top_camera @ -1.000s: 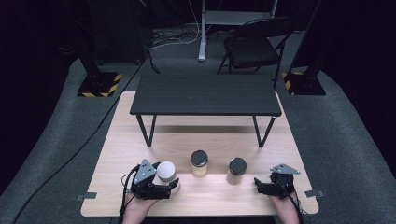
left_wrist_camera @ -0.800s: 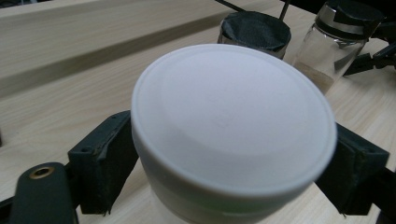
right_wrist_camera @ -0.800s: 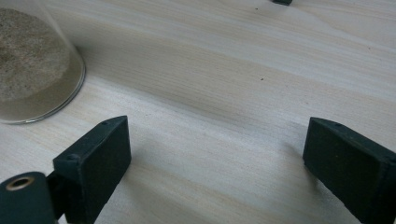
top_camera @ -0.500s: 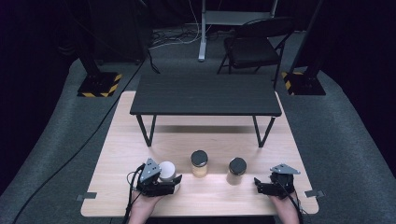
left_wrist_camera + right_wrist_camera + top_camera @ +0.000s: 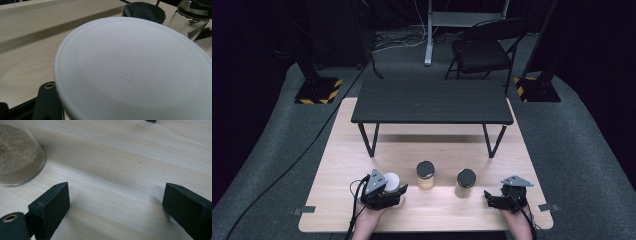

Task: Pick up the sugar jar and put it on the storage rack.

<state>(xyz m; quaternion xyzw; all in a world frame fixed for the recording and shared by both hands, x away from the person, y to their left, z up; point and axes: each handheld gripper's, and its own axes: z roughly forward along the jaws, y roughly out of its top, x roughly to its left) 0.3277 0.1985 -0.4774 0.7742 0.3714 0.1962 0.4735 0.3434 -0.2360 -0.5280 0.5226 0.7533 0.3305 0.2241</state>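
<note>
A jar with a white lid (image 5: 391,181) stands near the front left of the wooden table (image 5: 362,160). My left gripper (image 5: 395,194) is around it; its jaws have just been closing and are now shut on the jar. In the left gripper view the white lid (image 5: 135,70) sits right up against the camera. Two black-lidded jars (image 5: 425,172) (image 5: 466,180) stand to its right. My right gripper (image 5: 490,199) rests at the front right, open, with bare wood between its jaws (image 5: 117,207). A glass jar of sandy grains (image 5: 17,157) stands beside its left jaw, apart from it.
A low black table (image 5: 432,100) stands across the far half of the wooden table. Beyond it are a folding chair (image 5: 484,50) and stands with striped bases (image 5: 317,92). Another black-lidded jar (image 5: 143,11) lies behind the white lid.
The left gripper has edged slightly in on the white-lidded jar and its jaws have drawn together around it. The right gripper has not moved.
</note>
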